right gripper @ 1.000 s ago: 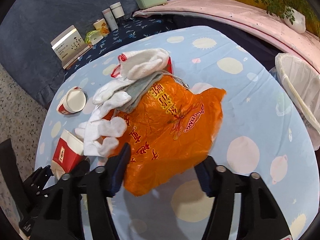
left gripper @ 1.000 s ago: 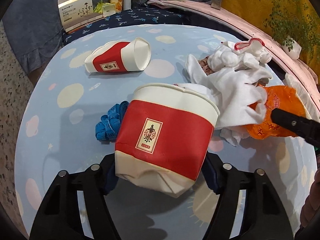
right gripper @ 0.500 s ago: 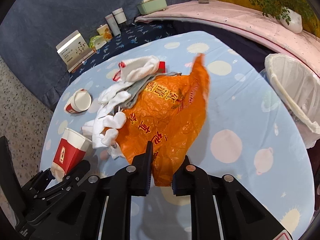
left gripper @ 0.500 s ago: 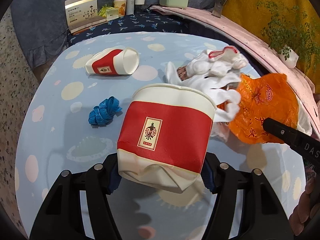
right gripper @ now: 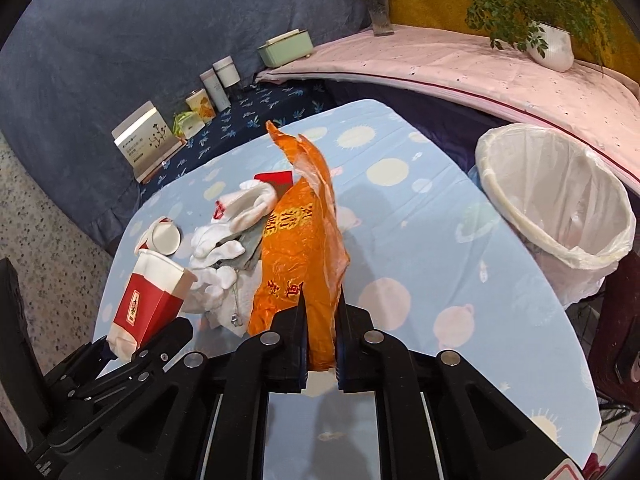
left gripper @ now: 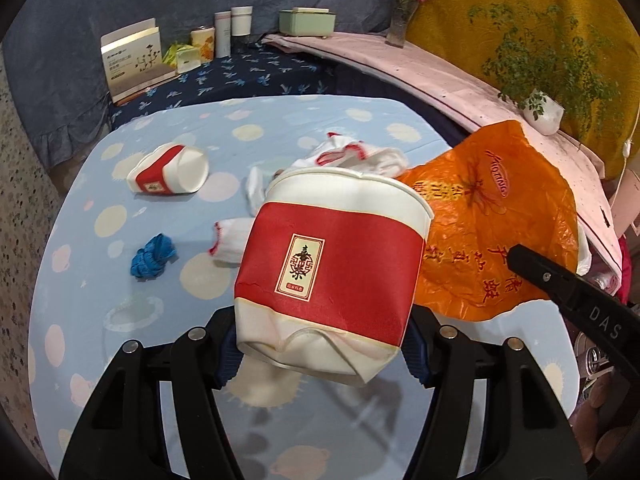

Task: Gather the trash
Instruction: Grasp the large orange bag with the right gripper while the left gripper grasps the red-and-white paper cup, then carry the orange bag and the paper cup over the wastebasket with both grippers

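Note:
My left gripper (left gripper: pixel 320 350) is shut on a crushed red-and-white paper cup (left gripper: pixel 332 272), held above the table; it also shows in the right wrist view (right gripper: pixel 150 300). My right gripper (right gripper: pixel 320 344) is shut on an orange plastic bag (right gripper: pixel 302 264), lifted off the table; the bag also shows in the left wrist view (left gripper: pixel 488 232). A second paper cup (left gripper: pixel 170 170) lies on its side at the far left. A blue crumpled scrap (left gripper: pixel 154 256) lies on the cloth. A white-lined trash bin (right gripper: pixel 556 204) stands off the table's right edge.
White socks and gloves (right gripper: pixel 232 232) are piled mid-table beside a red packet (right gripper: pixel 276 178). The table has a light blue patterned cloth (right gripper: pixel 400 240). Boxes and tins (left gripper: pixel 176 56) line the dark shelf behind. A potted plant (right gripper: pixel 548 44) sits on the pink ledge.
My right gripper closed on the orange bag and raised it off the table. My left gripper lifted the paper cup higher and drew back. The white socks stayed on the table.

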`<state>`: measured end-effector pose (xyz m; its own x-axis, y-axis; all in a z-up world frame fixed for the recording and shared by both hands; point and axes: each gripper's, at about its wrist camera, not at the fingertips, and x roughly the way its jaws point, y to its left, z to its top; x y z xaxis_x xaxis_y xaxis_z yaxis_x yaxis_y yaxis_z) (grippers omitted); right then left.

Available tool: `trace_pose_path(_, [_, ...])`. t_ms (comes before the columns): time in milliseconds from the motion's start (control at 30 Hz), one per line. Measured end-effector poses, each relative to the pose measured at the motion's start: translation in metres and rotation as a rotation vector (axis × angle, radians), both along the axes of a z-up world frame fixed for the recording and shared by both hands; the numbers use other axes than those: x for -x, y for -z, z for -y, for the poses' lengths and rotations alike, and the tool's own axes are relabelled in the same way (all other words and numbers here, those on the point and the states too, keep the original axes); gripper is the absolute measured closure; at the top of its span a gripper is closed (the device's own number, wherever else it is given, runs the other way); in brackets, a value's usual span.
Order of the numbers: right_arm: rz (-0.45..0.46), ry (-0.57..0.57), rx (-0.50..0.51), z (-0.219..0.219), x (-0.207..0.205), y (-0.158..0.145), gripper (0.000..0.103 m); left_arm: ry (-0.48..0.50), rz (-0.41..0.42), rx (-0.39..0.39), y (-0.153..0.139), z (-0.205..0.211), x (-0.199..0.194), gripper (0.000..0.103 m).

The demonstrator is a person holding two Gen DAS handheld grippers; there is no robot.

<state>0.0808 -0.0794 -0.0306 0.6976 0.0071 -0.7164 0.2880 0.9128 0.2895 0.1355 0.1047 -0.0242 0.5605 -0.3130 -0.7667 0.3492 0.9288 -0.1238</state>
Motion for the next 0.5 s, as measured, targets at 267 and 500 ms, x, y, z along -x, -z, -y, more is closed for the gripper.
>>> trace_pose_path(267, [0.039, 0.042, -0.006, 0.024, 0.019, -0.011, 0.094, 0.062, 0.023, -0.010, -0.013, 0.038, 0.010, 0.042])
trace_pose_path(500, [0.065, 0.087, -0.012, 0.051, 0.036, -0.016, 0.094, 0.115, 0.032, -0.018, -0.018, 0.073, 0.019, 0.042])
